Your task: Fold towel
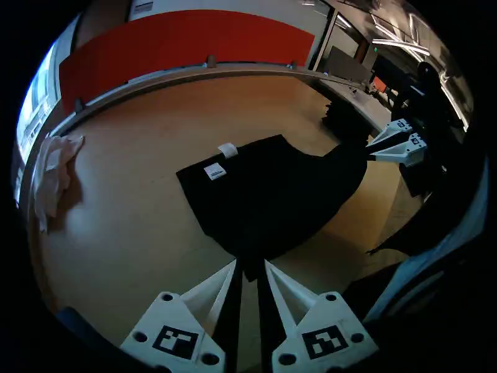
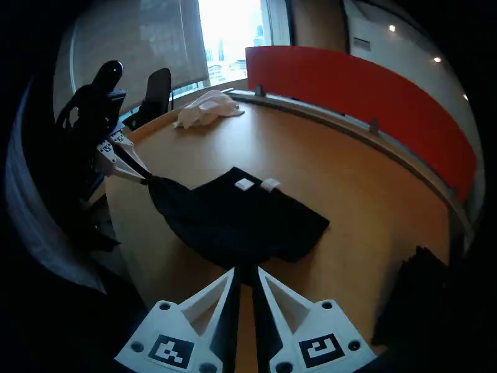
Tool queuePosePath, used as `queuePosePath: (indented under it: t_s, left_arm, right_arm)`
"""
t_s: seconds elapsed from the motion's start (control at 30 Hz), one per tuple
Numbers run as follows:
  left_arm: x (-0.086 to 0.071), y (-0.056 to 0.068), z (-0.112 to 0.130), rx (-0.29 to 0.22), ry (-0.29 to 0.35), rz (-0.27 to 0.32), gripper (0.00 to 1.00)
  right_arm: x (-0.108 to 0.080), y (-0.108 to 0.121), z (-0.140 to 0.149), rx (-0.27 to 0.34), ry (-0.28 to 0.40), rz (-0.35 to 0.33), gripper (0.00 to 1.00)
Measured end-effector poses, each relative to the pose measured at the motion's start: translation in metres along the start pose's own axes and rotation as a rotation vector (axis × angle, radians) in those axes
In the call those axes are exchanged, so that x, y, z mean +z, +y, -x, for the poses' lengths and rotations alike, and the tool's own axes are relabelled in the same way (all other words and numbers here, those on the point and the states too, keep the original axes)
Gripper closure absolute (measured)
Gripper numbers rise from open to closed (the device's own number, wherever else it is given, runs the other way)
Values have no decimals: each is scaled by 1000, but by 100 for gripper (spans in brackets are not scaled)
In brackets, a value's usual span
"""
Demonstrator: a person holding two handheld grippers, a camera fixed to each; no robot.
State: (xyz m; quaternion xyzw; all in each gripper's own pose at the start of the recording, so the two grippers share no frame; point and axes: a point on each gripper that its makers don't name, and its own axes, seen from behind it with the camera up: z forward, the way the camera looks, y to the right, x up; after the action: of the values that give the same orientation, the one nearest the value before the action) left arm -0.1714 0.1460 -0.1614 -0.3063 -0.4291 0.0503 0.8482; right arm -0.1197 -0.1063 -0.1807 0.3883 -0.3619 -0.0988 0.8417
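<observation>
Nearest in the left gripper view, the left gripper (image 1: 251, 268) has its two white fingers drawn almost together, pinching the near edge of the black towel (image 1: 273, 193). In the right gripper view the right gripper (image 2: 246, 271) is likewise nearly closed, nipping the towel's hem. Beyond the fingers, the black towel sags between the two grips, with its far part lying on the wooden table (image 1: 136, 217) and two small white tags (image 1: 215, 171) on its upper side. Farther off, each camera sees the other gripper clamped on a raised corner. A dark cloth heap (image 2: 416, 292) sits near the table edge, a crumpled white cloth (image 1: 53, 171) lies by the far rim, and a red divider panel (image 1: 186, 43) stands behind.
</observation>
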Motion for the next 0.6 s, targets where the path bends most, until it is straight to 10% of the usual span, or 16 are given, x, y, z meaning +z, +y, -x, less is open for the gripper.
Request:
queuePosePath:
  t_s: [0.6]
  left_arm:
    - [18,-20,-40,-15,48,-20,85]
  right_arm:
    - [16,28,-18,-10,15,29,88]
